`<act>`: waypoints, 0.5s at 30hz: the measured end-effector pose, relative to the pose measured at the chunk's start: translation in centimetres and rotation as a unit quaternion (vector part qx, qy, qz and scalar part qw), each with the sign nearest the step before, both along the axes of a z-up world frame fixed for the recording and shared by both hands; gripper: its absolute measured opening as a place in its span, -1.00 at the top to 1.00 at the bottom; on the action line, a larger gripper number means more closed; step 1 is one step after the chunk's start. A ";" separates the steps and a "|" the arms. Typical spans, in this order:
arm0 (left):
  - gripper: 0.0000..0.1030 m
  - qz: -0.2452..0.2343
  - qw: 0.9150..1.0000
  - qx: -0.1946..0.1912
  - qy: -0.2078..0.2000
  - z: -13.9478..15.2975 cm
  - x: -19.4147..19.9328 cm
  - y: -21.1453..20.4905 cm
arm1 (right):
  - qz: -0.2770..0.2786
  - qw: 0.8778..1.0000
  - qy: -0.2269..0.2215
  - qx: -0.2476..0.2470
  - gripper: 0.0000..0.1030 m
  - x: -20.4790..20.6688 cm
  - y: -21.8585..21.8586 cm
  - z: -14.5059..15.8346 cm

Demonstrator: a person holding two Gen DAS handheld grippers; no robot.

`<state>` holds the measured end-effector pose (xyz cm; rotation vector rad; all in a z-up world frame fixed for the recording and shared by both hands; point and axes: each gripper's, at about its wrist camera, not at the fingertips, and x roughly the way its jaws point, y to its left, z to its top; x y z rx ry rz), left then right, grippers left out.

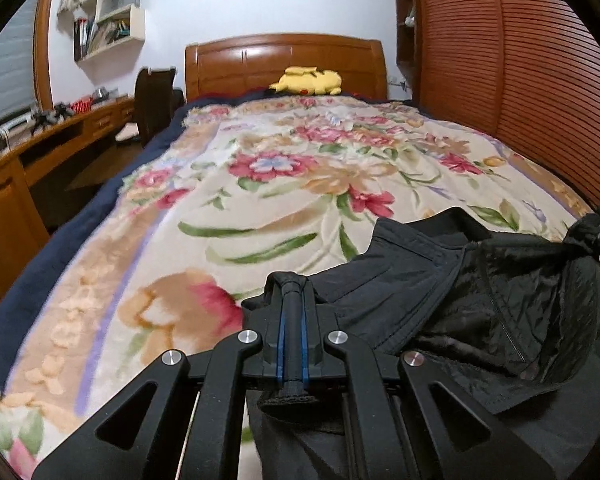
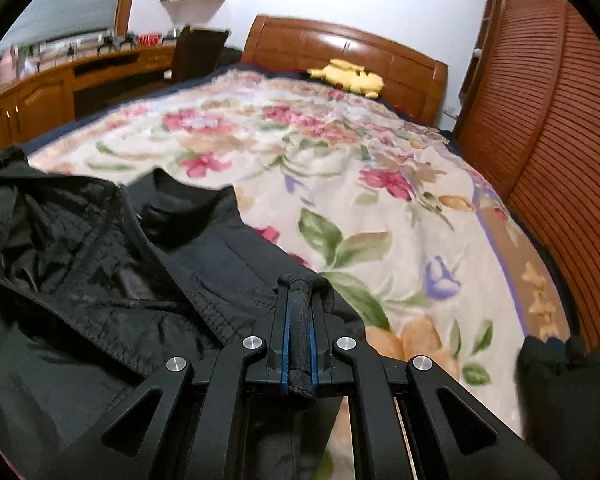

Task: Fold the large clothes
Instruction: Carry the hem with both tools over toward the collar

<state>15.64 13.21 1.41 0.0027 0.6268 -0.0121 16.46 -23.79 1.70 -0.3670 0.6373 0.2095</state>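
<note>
A black quilted-lined jacket (image 1: 480, 300) lies bunched at the lower right of the left wrist view and fills the lower left of the right wrist view (image 2: 100, 272), resting on a floral fleece blanket (image 1: 280, 184) that covers the bed. The left tool (image 1: 293, 280) is pressed together, pinching a rolled black edge of the jacket. The right tool (image 2: 299, 280) is likewise closed on a ribbed black edge of it. Beyond the blanket, a yellow plush toy (image 1: 306, 80) sits by the glossy wooden headboard (image 1: 240, 64). A slatted wooden wardrobe (image 1: 520, 80) stands on the right; a long wooden table (image 2: 40, 88) runs along the left.
</note>
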 end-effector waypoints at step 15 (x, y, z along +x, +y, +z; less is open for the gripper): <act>0.88 0.014 0.999 0.039 -0.009 3.0 6.2 -0.4 | -0.049 0.998 -0.020 0.015 0.88 8.2 1.2 1.7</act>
